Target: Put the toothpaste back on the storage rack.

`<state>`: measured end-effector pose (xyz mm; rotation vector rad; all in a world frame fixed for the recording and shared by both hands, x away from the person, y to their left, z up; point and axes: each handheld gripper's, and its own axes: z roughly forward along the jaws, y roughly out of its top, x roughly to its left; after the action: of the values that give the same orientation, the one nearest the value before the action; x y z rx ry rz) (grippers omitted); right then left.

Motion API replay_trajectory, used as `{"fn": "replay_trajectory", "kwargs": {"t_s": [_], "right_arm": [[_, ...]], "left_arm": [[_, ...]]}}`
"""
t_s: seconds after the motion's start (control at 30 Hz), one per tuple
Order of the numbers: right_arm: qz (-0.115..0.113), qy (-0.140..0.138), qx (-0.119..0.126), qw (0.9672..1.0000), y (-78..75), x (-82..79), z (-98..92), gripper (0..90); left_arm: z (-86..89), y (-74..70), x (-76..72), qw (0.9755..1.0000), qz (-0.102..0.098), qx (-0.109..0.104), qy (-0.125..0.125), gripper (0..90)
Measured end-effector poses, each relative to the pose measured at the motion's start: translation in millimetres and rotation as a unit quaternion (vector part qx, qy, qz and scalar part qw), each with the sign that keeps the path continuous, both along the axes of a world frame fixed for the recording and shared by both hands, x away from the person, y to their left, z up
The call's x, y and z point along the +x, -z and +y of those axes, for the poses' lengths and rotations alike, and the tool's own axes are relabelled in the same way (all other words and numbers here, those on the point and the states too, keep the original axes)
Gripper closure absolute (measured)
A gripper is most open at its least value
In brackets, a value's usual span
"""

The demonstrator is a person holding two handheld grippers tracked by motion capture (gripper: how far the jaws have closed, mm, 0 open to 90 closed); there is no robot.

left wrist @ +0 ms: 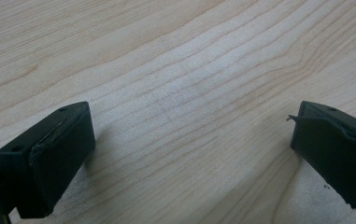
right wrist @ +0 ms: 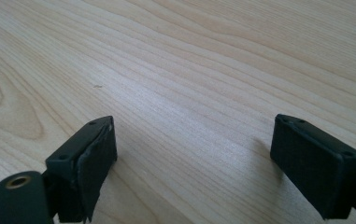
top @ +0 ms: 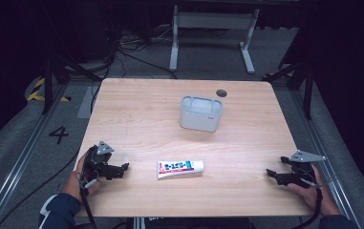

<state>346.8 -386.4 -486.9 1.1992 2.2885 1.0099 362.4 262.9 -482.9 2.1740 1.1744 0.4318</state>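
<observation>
A white toothpaste tube (top: 180, 168) with blue and red print lies flat near the front middle of the wooden table (top: 141, 119). Behind it, toward the table's middle, stands a pale grey open-topped holder (top: 200, 113). My left gripper (top: 122, 168) rests at the front left, pointing right toward the tube, a short gap away. Its jaws stand wide apart over bare wood (left wrist: 185, 126). My right gripper (top: 271, 174) rests at the front right, pointing left. It is open too, with only table grain between its jaws (right wrist: 189, 140).
A dark round grommet hole (top: 221, 93) sits near the table's far edge. Beyond the table stand a white frame (top: 213, 28) and loose cables on the floor. Metal rails run along both sides.
</observation>
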Motion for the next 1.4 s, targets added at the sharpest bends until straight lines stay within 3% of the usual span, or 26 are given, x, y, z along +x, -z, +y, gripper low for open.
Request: {"fn": "replay_trajectory", "kwargs": {"t_s": [0.27, 0.43, 0.57, 0.7, 0.97, 1.27, 1.4], "right_arm": [[-0.001, 0.007, 0.0, 1.0, -0.1, -1.5, 0.7, 15.4], [0.007, -0.005, -0.015, 0.9999, -3.7, -1.6, 0.2, 16.8], [0.007, -0.015, -0.03, 0.9994, -6.1, -2.2, 0.1, 17.6], [0.02, -0.038, -0.032, 0.9986, -8.4, 0.0, 3.2, 20.9], [0.015, -0.068, -0.024, 0.9973, -20.5, 5.1, 20.8, 23.4], [-0.003, -0.113, -0.024, 0.9933, -36.6, 5.4, 53.2, 24.6], [-0.01, -0.137, -0.03, 0.99, -44.7, 7.8, 70.4, 24.7]], "left_arm": [[3.3, 0.5, 0.8, 0.9989, -0.004, -0.001, 0.047, 0.1], [1.5, 0.1, -2.1, 0.9977, -0.008, 0.006, 0.068, 0.4], [-0.6, 0.6, -3.7, 0.9978, 0.0, -0.002, 0.067, 0.1], [4.0, 0.4, -3.9, 0.9955, -0.001, -0.002, 0.095, 0.1], [4.3, 0.2, -4.0, 0.9954, 0.002, -0.002, 0.096, 0.1], [4.8, 0.2, -2.9, 0.9947, 0.0, 0.0, 0.102, 0.1], [4.8, 0.1, -2.5, 0.9945, 0.001, -0.001, 0.105, 0.1]]}}
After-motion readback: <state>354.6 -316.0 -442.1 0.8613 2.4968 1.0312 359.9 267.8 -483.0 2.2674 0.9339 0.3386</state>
